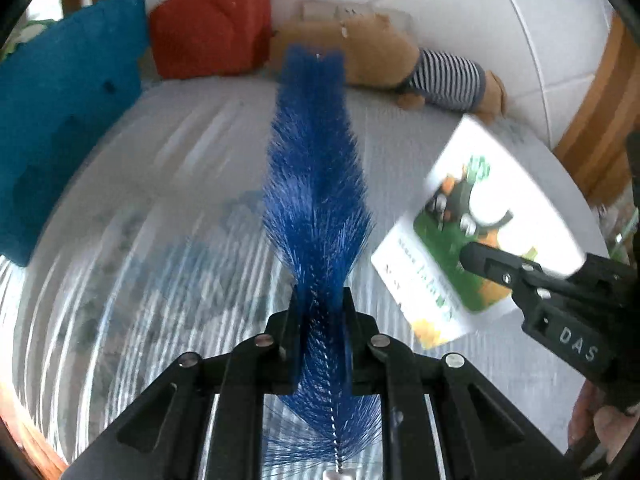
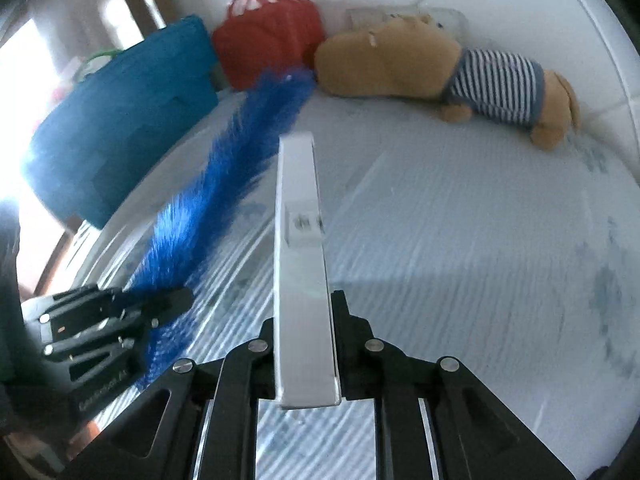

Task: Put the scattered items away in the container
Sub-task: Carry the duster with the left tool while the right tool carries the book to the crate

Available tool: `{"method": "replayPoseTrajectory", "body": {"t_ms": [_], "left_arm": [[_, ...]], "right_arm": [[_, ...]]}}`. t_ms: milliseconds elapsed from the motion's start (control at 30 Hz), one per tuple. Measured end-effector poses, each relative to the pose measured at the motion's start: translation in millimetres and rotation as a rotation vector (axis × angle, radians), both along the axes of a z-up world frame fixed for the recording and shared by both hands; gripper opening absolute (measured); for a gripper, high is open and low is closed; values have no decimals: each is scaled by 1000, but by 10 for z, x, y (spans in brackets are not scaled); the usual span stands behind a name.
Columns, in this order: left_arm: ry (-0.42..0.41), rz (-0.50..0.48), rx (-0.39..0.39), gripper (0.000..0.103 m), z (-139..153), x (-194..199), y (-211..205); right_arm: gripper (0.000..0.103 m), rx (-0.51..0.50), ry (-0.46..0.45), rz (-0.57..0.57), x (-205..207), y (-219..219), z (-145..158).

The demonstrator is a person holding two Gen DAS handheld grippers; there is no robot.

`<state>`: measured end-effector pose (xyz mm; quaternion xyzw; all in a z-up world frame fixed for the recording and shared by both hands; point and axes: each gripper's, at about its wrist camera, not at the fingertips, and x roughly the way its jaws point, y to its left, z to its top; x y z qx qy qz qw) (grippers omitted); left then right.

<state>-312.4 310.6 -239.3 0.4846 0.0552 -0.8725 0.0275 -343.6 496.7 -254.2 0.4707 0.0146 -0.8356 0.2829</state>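
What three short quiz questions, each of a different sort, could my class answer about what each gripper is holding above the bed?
1. True or false: the left gripper is shut on the blue bottle brush.
2. Multiple choice: the right gripper grips a) the plush bear, b) the white box, c) the red bag.
3. Fill in: the bear's shirt is ____.

Key: 1 true; 2 b; 3 striped.
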Motion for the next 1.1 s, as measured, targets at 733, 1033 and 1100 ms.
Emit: {"method": "replayPoseTrajectory", "body": {"t_ms": [733, 1033, 1100], "left_arm": [[163, 56, 0, 15, 964, 311, -193], [256, 114, -51, 15, 1570, 540, -943], [282, 114, -61, 15, 1709, 598, -1191]], "right_arm": [[14, 24, 236, 141, 267, -507, 1114], [14, -19, 367, 192, 484, -1234, 1839], [14, -28, 395, 192, 539, -1451, 1961]]}}
